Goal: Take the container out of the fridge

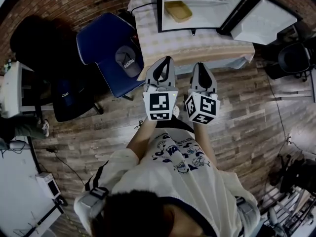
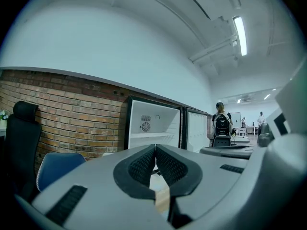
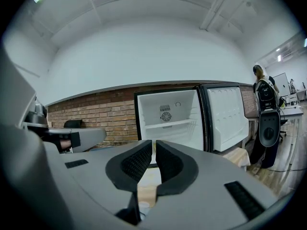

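On the pale checked-cloth table (image 1: 197, 46), a small white fridge (image 1: 212, 11) stands open with a shallow tan plastic container (image 1: 178, 11) inside.
The container lies at the left of the fridge floor. The grey left claw (image 1: 166, 59) and grey right claw (image 1: 202, 65) hover side by side near the table's front edge, well apart from the container, each with its jaws pressed together on nothing.

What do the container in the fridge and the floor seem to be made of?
The container looks like plastic, matt tan, with a smooth rounded rim. The floor looks like wood or wood-look planks, dull, showing grain and board seams.
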`<action>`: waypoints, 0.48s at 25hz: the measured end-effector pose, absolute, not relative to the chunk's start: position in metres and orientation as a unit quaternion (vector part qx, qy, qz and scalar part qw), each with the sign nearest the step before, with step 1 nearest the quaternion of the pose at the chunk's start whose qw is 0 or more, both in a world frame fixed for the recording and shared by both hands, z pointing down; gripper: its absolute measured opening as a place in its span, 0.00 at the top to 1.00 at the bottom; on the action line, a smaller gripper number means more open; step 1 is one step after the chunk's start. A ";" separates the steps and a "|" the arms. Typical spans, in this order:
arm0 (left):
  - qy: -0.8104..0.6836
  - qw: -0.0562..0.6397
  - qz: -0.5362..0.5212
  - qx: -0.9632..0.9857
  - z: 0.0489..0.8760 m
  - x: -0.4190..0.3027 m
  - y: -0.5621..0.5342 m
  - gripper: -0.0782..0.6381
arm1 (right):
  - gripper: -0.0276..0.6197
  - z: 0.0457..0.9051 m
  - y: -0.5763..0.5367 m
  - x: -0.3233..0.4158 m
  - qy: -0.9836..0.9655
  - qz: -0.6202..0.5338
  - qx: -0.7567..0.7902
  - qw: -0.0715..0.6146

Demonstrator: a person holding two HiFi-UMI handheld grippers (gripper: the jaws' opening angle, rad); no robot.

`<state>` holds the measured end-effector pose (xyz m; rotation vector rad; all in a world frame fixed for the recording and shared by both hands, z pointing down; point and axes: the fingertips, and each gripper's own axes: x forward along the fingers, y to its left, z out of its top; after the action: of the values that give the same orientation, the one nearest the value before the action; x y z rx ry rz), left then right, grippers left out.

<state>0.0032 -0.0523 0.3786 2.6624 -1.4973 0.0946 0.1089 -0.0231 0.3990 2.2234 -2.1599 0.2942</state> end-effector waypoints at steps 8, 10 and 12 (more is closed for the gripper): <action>-0.508 0.043 0.032 0.860 0.380 0.044 -0.093 0.87 | 0.88 0.403 -0.069 0.146 -0.714 0.097 0.693 0.019; -0.511 0.045 0.033 0.858 0.382 0.051 -0.101 0.87 | 0.88 0.403 -0.078 0.151 -0.718 0.098 0.689 0.021; -0.512 0.047 0.035 0.857 0.383 0.057 -0.108 0.87 | 0.88 0.404 -0.085 0.155 -0.721 0.100 0.685 0.021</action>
<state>0.0571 -0.1078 0.3835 2.6151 -1.5619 0.1080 0.1552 -0.0851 0.4039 2.1247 -2.2368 0.3086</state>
